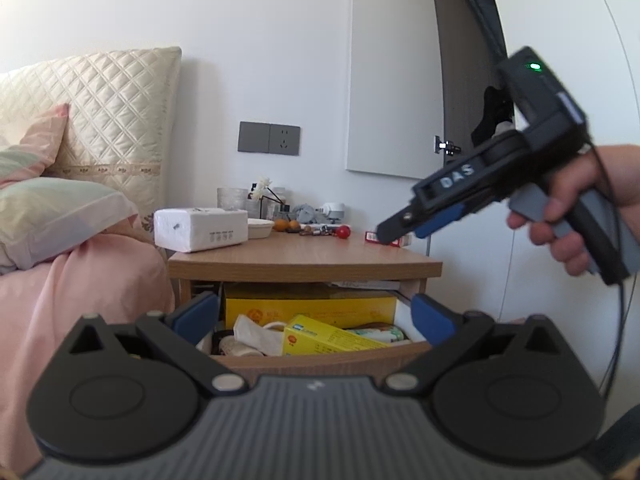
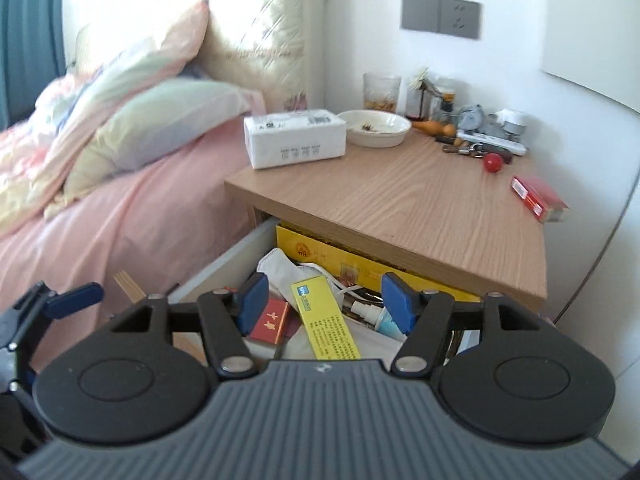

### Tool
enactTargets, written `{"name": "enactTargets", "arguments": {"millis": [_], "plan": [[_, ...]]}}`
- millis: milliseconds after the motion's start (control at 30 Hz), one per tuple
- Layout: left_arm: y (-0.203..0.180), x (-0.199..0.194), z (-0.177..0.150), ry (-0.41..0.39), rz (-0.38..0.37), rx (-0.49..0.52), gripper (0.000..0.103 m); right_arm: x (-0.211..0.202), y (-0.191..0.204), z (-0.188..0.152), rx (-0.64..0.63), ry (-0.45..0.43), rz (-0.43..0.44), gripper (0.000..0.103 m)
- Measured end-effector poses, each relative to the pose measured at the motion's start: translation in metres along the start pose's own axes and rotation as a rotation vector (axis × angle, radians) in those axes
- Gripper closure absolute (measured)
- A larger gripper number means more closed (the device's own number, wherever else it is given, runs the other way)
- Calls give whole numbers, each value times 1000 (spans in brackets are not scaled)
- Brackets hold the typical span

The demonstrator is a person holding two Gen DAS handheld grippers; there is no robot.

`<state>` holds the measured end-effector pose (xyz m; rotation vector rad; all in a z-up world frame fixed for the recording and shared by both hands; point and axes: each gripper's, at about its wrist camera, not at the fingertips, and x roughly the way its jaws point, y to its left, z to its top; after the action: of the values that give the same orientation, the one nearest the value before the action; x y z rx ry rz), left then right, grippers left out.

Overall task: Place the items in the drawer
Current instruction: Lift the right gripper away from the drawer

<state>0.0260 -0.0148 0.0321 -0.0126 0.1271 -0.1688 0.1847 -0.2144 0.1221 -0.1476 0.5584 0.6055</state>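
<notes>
We are holding both grippers apart and empty: left gripper (image 1: 314, 314), right gripper (image 2: 322, 300); the open wooden drawer (image 2: 224, 258) under the nightstand top (image 2: 400, 204) is lying crammed, yellow box (image 2: 326, 320) slanting

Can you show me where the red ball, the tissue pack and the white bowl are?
red ball (image 2: 493, 162), right wrist view, middle of the ball.
tissue pack (image 2: 295, 137), right wrist view, front face.
white bowl (image 2: 378, 136), right wrist view, front wall.

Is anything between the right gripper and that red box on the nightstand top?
Nothing visible. The flat red rectangular box lies alone near the wooden nightstand top's right edge; the small red ball sits behind it, off the path. The right gripper, open and empty, hangs over the open drawer.
</notes>
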Motion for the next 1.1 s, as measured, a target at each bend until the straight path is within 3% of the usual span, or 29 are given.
{"name": "enactTargets", "arguments": {"millis": [100,233,633,867,1100], "plan": [[-3,-3,0,-8,9,16,0,-15,4,-16,22,-64,-30,20],[-5,-4,0,-12,7,31,0,-26,8,-40,44,-126,-33,15],[0,-2,0,0,19,9,0,-36,22,-119,122,-313,-71,14],[4,0,0,7,23,5,0,-41,28,-139,173,-415,-124,14],[6,4,0,2,22,-5,0,-43,25,-152,218,-447,-190,14]]}}
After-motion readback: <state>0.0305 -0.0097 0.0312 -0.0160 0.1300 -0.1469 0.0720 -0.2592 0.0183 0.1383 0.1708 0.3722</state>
